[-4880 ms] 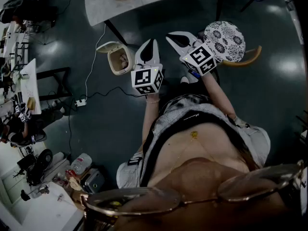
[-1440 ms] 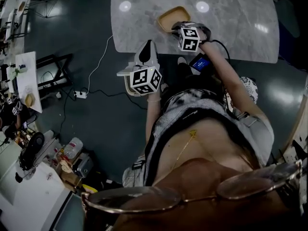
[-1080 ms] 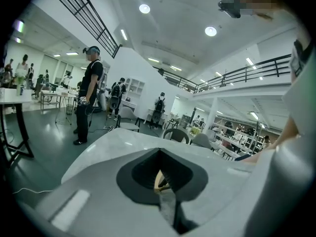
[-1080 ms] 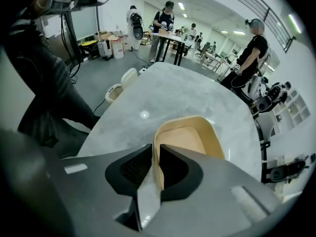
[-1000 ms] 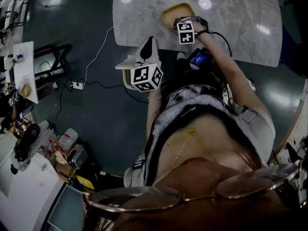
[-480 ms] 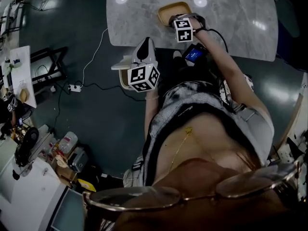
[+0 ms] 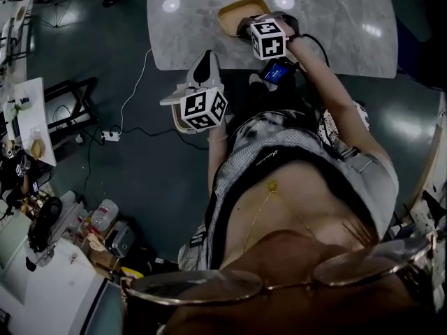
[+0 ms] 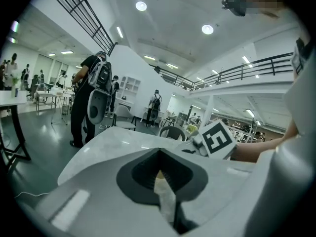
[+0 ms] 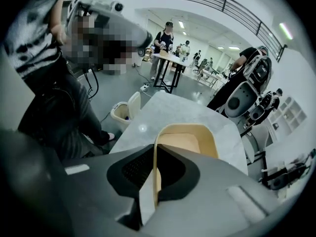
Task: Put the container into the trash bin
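Container (image 7: 236,12), tan and shallow with round corners, sits on the gray marble table (image 7: 335,19), close to the table's near edge. The right gripper (image 7: 246,28) reaches over that edge and pinches the container's near rim. In the right gripper view, the two jaws are closed tight on the thin tan wall (image 9: 185,141), one jaw inside the container and one outside. The container looks empty inside. The left gripper (image 7: 204,61) is held in the air, lower and more to the left, off the table. In the left gripper view, its jaws (image 8: 159,154) are pressed together and hold nothing. The trash bin (image 7: 180,122) stands on the dark floor just near the table's edge, mostly hidden under the left gripper in the head view. The right gripper view shows the trash bin (image 9: 123,113) down on the left, with its lid tipped up. The container and the trash bin are apart. A white cable (image 7: 133,93) runs across the floor to the left of the bin.
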The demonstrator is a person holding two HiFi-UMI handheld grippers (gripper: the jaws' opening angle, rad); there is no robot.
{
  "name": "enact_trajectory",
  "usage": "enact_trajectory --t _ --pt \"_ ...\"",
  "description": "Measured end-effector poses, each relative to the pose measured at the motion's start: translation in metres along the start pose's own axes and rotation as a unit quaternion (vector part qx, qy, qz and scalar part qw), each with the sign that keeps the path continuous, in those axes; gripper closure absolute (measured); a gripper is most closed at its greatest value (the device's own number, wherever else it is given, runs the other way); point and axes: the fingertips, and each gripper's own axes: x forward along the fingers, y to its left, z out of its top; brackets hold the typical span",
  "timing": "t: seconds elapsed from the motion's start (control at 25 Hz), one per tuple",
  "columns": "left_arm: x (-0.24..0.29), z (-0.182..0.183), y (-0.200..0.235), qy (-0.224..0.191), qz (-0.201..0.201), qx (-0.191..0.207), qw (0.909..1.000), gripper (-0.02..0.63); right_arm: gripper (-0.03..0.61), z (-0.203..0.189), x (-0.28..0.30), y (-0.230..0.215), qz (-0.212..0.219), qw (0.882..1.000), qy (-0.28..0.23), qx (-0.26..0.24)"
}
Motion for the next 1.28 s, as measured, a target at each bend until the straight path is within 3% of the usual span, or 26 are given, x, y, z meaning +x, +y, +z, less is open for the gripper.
enact_trajectory --t 0.44,0.8,1.08,1.28 --pt "0.001 0.017 0.009 -0.036 -0.007 -0.004 0.9993 0.614 0.540 0.043 -0.067 -0.001 0.024 0.997 -0.056 -0.041" --pt "-0.015 0.027 -0.001 -0.043 0.000 0.002 0.9991 0.614 0.540 0.056 -0.100 0.016 0.034 0.995 -0.053 -0.074" --pt "-0.032 0.029 0.009 -0.059 0.028 0.005 0.9978 0.614 0.540 0.076 -0.097 0.028 0.053 0.991 -0.067 -0.102" --pt "-0.066 0.015 0.047 -0.077 0.070 -0.004 0.9946 0.614 0.540 0.110 -0.071 0.046 0.069 0.985 -0.073 -0.140"
